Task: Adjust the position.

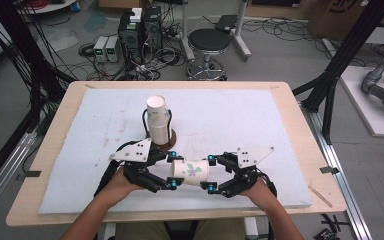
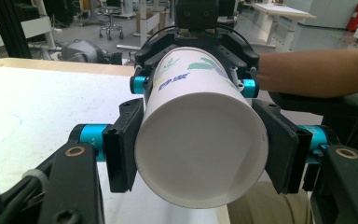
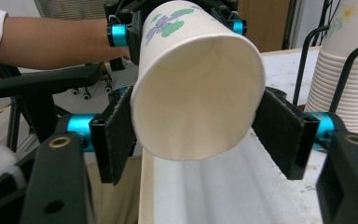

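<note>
Near the desk's (image 1: pixel 280 100) front edge, both grippers, left (image 1: pixel 172 172) and right (image 1: pixel 211 174), clamp their jaws on one cup (image 1: pixel 190 172) lying sideways, so I judge a straight, gentle pull-apart avoids crushing it.

The paper cup (image 2: pixel 200 140) is showing matt white paper with a smooth inside and printed flowers. The jaw pads (image 3: pixel 279 126) are looking like rough black foam, beside glossy blue anodised metal. The table (image 1: pixel 60 125) is showing pale wood under a matt white foam sheet (image 1: pixel 230 115), scuffed in places.
</note>
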Motion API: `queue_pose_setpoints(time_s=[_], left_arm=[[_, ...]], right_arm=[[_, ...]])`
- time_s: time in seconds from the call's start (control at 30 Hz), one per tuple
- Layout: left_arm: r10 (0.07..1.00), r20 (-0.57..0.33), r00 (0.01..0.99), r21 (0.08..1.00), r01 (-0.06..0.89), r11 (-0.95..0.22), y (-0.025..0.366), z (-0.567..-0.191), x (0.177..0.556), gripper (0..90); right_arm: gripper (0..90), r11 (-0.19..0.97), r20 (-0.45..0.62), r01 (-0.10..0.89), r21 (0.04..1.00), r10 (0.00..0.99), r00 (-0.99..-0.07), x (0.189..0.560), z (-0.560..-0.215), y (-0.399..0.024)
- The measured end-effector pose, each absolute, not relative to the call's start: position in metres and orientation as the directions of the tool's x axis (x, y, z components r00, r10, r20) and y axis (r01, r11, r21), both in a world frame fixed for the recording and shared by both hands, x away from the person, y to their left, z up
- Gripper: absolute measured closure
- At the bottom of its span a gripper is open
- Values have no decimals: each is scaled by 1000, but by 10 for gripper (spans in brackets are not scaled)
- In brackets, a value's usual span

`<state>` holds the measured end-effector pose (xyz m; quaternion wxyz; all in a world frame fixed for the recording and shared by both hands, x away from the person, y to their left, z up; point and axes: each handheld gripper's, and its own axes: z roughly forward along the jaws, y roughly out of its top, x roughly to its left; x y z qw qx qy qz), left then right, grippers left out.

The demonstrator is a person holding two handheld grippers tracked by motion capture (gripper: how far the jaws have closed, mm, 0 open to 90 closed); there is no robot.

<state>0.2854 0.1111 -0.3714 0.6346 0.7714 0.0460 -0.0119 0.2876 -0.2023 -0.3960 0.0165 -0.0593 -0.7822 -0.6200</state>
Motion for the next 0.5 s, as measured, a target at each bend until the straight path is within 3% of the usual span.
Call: queue_pose_setpoints(time_s=[0.33,0.43,0.5], left_arm=[[90,-89,992,974,105,-201,111,-375,283,352],[133,-124,983,959,153,-238,108,-375,282,158],[143,-125,982,956,158,-248,109,-375,283,141]], right_arm=[[346,228,143,157,961,74,-987,288,-393,-203],[338,237,154,168,957,76,-985,289,-391,-205],[338,240,157,172,955,81,-984,289,-391,-206]])
